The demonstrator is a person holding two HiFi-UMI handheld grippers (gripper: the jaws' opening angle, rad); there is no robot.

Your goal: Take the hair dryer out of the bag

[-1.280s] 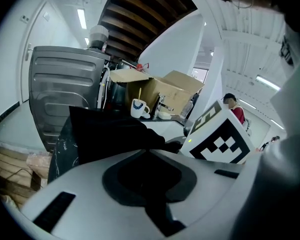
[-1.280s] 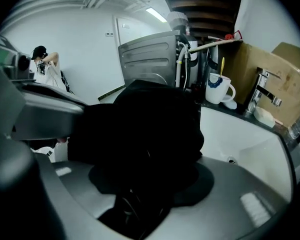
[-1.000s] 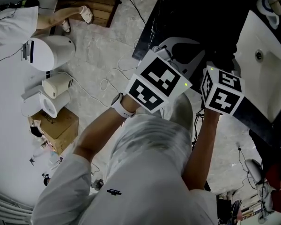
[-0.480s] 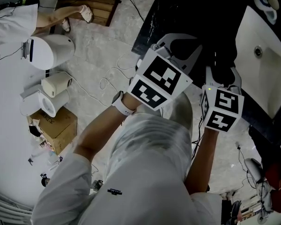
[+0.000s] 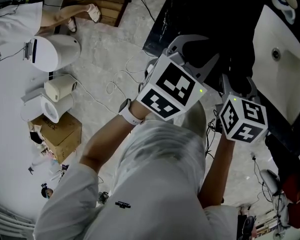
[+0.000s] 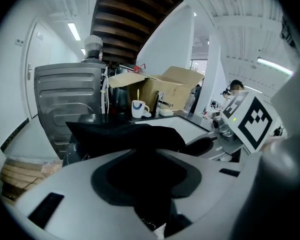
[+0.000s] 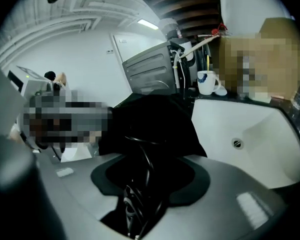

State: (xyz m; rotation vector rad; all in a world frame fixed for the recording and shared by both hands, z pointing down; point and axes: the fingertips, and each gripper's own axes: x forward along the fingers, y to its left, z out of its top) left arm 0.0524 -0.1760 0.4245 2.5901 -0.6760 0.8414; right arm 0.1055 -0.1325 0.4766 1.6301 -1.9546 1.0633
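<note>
Opening just now, left tongs (image 6: 151, 186) straddle black bag (image 6: 121, 133) fabric, unclamped. Bag lies on dark desk (image 5: 197, 6). Right tongs (image 7: 140, 204) grip hair dryer cord (image 7: 143, 166); dryer body hidden inside bag. White sink (image 7: 250, 129) just beside.

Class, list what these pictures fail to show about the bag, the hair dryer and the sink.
- Hair dryer: in no view; only the black bag and a cord show.
- Bag's outline: head view, black on the black counter.
- Sink: head view, cut off by the right edge.
</note>
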